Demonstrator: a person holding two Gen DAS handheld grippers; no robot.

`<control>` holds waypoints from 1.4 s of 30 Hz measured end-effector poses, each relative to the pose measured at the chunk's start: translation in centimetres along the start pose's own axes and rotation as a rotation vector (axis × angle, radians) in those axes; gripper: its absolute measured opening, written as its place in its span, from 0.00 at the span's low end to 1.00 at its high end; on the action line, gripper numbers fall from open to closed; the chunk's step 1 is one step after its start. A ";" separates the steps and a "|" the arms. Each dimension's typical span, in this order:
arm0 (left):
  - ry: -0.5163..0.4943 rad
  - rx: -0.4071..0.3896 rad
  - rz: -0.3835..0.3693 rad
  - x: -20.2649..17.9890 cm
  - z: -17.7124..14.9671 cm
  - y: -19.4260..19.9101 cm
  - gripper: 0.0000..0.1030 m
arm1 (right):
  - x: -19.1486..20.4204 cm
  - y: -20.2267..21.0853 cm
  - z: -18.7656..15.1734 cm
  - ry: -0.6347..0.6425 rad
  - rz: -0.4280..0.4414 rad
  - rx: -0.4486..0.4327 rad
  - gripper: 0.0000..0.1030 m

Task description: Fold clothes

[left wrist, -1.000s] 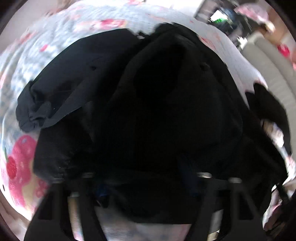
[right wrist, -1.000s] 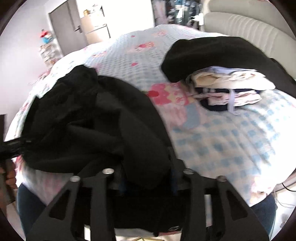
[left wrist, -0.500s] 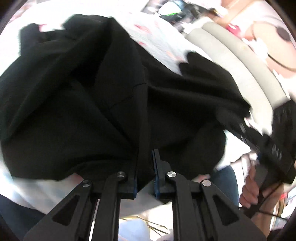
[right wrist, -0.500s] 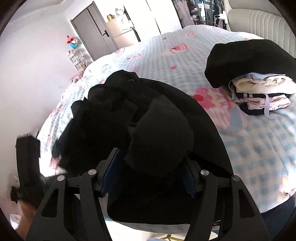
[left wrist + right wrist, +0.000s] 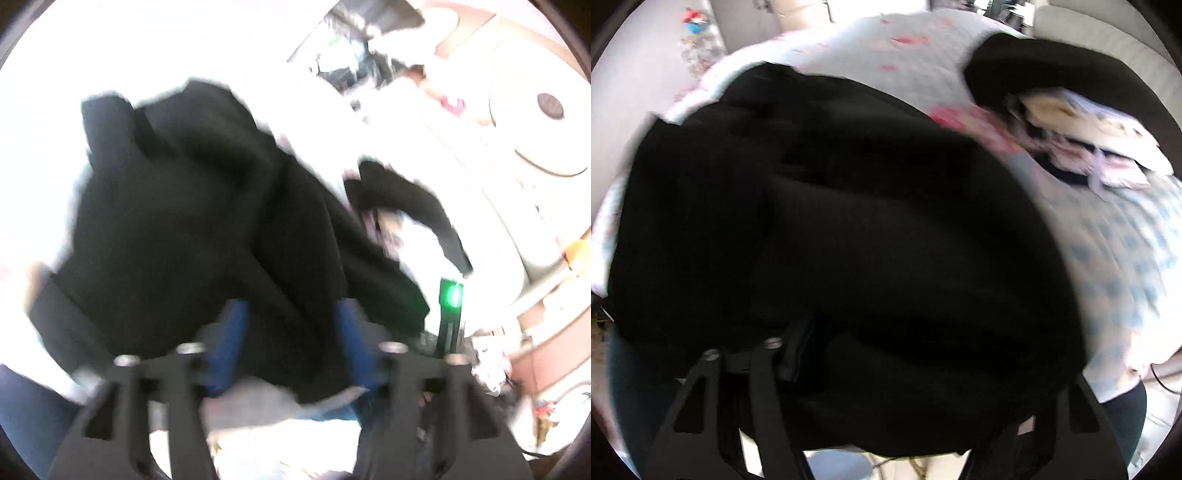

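Note:
A black garment (image 5: pixel 192 229) lies bunched on the bed, blurred by motion. My left gripper (image 5: pixel 291 336) hovers at its near edge; its jaws are opening, the blue pads (image 5: pixel 232 332) stand wide apart, and loose black cloth hangs between them without being pressed. In the right wrist view the same black garment (image 5: pixel 871 229) fills most of the picture. A thick bundle of it sits in my right gripper (image 5: pixel 908 362), whose jaws are closing on it. Cloth drapes over the right finger and hides it; only the left finger's pad (image 5: pixel 798 354) shows.
A stack of folded clothes (image 5: pixel 1089 140) with a black piece (image 5: pixel 1052 70) on top sits at the back right of the checked bed cover (image 5: pixel 1126 258). A pale padded headboard (image 5: pixel 1108 33) rises behind. A green-lit handle (image 5: pixel 450 295) shows right of the garment.
The left jaws, shut on the garment's edge half a second ago, now stand wide apart, and that gripper has risen. The right gripper has sunk closer over the black cloth.

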State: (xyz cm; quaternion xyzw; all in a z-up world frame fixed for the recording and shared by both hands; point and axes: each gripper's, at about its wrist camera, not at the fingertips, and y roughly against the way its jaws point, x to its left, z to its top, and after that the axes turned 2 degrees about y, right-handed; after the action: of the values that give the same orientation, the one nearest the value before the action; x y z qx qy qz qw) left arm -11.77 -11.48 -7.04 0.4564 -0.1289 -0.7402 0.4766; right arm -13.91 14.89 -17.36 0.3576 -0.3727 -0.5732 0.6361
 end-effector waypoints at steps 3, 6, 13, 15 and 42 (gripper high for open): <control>0.010 -0.053 0.130 3.3 3.4 0.2 0.75 | -1.1 0.3 0.3 -0.041 -0.046 -0.014 0.59; 0.043 0.017 0.230 6.5 5.0 -3.0 0.81 | -0.4 -0.2 0.3 0.015 -0.072 0.033 0.71; 0.076 0.162 0.238 8.1 5.2 -9.1 0.44 | 1.6 -1.4 0.9 0.116 -0.044 0.058 0.60; 0.027 0.180 0.215 5.9 5.0 -9.4 0.32 | 1.9 -1.6 2.7 0.129 -0.030 0.032 0.49; -0.076 0.368 -0.209 -10.4 -4.0 -12.0 0.56 | -7.5 7.4 2.7 -0.189 0.366 -0.092 0.78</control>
State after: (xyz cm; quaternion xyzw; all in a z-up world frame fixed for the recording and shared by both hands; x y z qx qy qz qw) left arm -14.28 4.26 -11.00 0.5182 -0.2315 -0.7665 0.3006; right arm -13.38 22.94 -10.03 0.1991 -0.4628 -0.4955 0.7076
